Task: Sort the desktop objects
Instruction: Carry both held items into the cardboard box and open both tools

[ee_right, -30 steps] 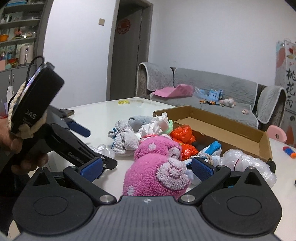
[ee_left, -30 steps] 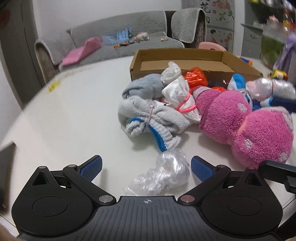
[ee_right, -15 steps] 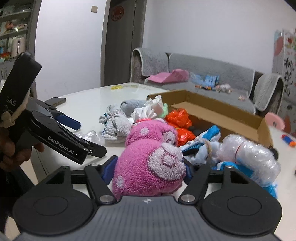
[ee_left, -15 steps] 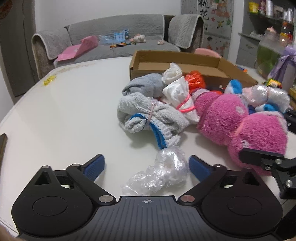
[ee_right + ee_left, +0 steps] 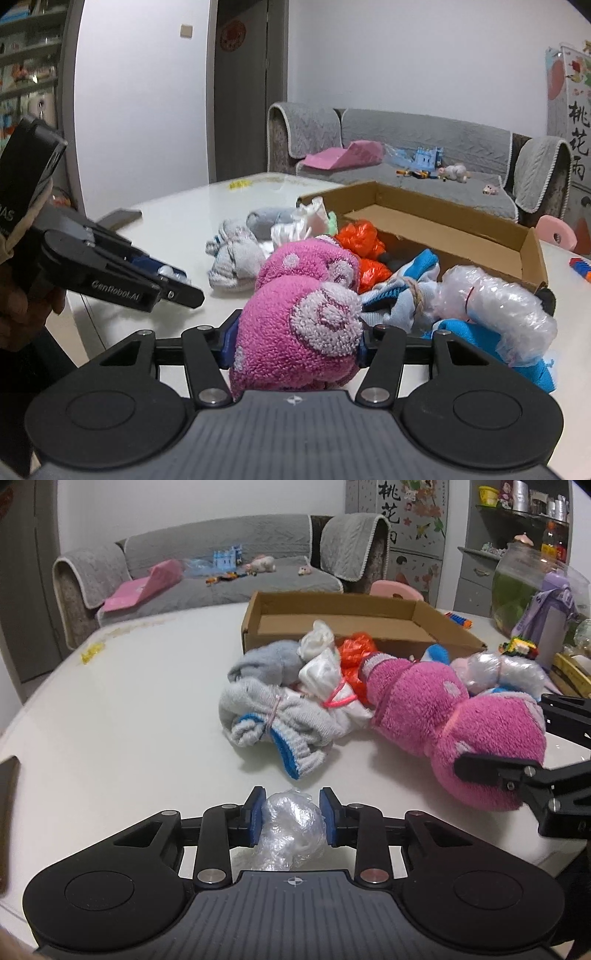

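My left gripper (image 5: 292, 818) is shut on a crumpled clear plastic bag (image 5: 291, 827) at the near edge of the white table (image 5: 129, 709). My right gripper (image 5: 295, 339) is shut on the near end of a pink plush toy (image 5: 303, 325); it also shows in the left wrist view (image 5: 461, 731), with the right gripper's fingers (image 5: 495, 771) on its near end. Behind lie grey socks (image 5: 266, 716), a white bag (image 5: 325, 679), orange bags (image 5: 362, 240), blue socks (image 5: 406, 288) and a bubble-wrap bundle (image 5: 495, 306). An open cardboard box (image 5: 351, 616) stands behind the pile.
A dark phone (image 5: 120, 216) lies at the table's left side. A yellow scrap (image 5: 90, 651) sits far left. Jars, a purple bottle (image 5: 554, 627) and small toys crowd the table's right end. A grey sofa (image 5: 221, 572) stands beyond the table.
Both grippers have closed: the left on the clear plastic bag, the right on the pink plush toy. The right gripper moved in closer to the plush first.
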A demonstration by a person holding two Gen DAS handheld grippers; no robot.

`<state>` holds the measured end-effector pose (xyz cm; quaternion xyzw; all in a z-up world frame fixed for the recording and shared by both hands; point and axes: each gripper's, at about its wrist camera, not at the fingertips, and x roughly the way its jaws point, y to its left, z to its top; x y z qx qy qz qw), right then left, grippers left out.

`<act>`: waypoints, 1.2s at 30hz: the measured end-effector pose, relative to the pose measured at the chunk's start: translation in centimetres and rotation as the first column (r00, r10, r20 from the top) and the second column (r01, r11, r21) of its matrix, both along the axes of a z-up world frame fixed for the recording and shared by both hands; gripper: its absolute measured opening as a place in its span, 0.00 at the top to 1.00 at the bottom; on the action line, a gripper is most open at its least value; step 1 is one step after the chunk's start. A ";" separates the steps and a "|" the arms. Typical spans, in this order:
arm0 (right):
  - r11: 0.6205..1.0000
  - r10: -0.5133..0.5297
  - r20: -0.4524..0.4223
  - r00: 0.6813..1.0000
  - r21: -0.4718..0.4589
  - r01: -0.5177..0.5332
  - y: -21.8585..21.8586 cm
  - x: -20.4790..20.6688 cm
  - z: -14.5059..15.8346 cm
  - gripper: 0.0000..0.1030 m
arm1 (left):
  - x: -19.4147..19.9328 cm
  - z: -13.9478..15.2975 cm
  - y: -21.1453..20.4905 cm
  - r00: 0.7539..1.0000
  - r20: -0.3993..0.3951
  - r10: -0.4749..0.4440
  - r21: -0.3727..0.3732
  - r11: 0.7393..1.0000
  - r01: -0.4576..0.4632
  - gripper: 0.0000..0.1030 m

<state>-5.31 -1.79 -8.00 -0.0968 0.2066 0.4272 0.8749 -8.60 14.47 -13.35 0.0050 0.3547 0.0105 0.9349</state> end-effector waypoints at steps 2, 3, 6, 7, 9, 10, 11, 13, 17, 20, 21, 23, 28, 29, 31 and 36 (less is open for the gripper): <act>0.999 0.004 -0.003 1.000 0.035 -0.003 -0.7 -0.1 0.5 0.50 | -0.6 1.2 -0.1 1.000 0.013 -0.001 0.004 1.000 0.001 0.64; 0.999 0.003 -0.002 1.000 0.054 -0.002 -1.1 -0.2 0.8 0.50 | -0.8 1.8 -0.1 1.000 0.020 0.001 0.011 1.000 -0.001 0.64; 0.993 -0.003 -0.016 1.000 0.115 0.005 -2.5 0.0 1.7 0.50 | -1.3 4.2 -0.4 0.999 0.049 0.003 0.025 1.000 -0.005 0.64; 0.990 -0.009 -0.019 1.000 0.142 0.012 -3.1 0.0 2.1 0.50 | -1.5 5.0 -0.4 0.998 0.063 0.003 0.027 1.000 -0.005 0.64; 0.979 -0.016 -0.023 1.000 0.204 0.020 -4.4 0.3 3.1 0.50 | -1.6 6.9 -0.5 0.996 0.092 -0.002 0.034 0.999 -0.001 0.63; 0.971 -0.025 -0.027 0.999 0.238 0.031 -5.1 0.5 3.6 0.50 | -1.4 7.7 -0.6 0.995 0.102 -0.010 0.038 0.999 0.006 0.63; 0.963 -0.036 -0.028 0.999 0.264 0.043 -5.6 0.8 4.2 0.50 | -1.0 8.6 -0.6 0.993 0.113 -0.017 0.049 0.999 0.012 0.63; 0.950 -0.070 -0.023 0.997 0.305 0.074 -6.7 1.8 5.6 0.50 | 0.1 10.6 -0.8 0.990 0.141 -0.031 0.078 0.997 0.020 0.63; 0.938 -0.147 -0.005 0.989 0.318 0.141 -7.8 5.3 8.8 0.50 | 4.7 14.3 -0.8 0.980 0.191 -0.047 0.070 0.997 0.034 0.63; 0.941 -0.170 0.008 0.985 0.299 0.160 -6.7 9.1 10.7 0.50 | 10.3 15.4 -1.0 0.977 0.203 -0.071 0.036 0.997 0.064 0.63; 0.944 -0.172 0.001 0.985 0.286 0.164 -6.2 10.4 10.8 0.50 | 12.3 15.3 -1.3 0.976 0.206 -0.076 0.036 0.997 0.070 0.63; 0.951 -0.179 -0.024 0.983 0.252 0.180 -4.8 13.7 10.7 0.50 | 16.7 14.5 -1.9 0.975 0.195 -0.103 0.035 0.995 0.098 0.63; 0.977 -0.173 -0.063 0.983 0.112 0.179 -0.4 21.0 7.7 0.50 | 26.9 9.2 -3.2 0.988 0.099 -0.116 0.063 0.992 0.110 0.63; 0.981 -0.171 -0.065 0.983 0.081 0.176 0.4 22.1 6.8 0.50 | 28.5 7.9 -3.3 0.991 0.073 -0.115 0.064 0.992 0.111 0.63; 0.986 -0.159 -0.079 0.984 0.029 0.162 1.6 23.9 5.1 0.50 | 30.3 5.4 -3.1 0.994 0.036 -0.107 0.065 0.992 0.105 0.63; 0.990 -0.137 -0.111 0.984 -0.061 0.131 3.6 26.3 2.2 0.50 | 32.5 0.8 -1.7 0.996 -0.034 -0.078 0.033 0.996 0.080 0.63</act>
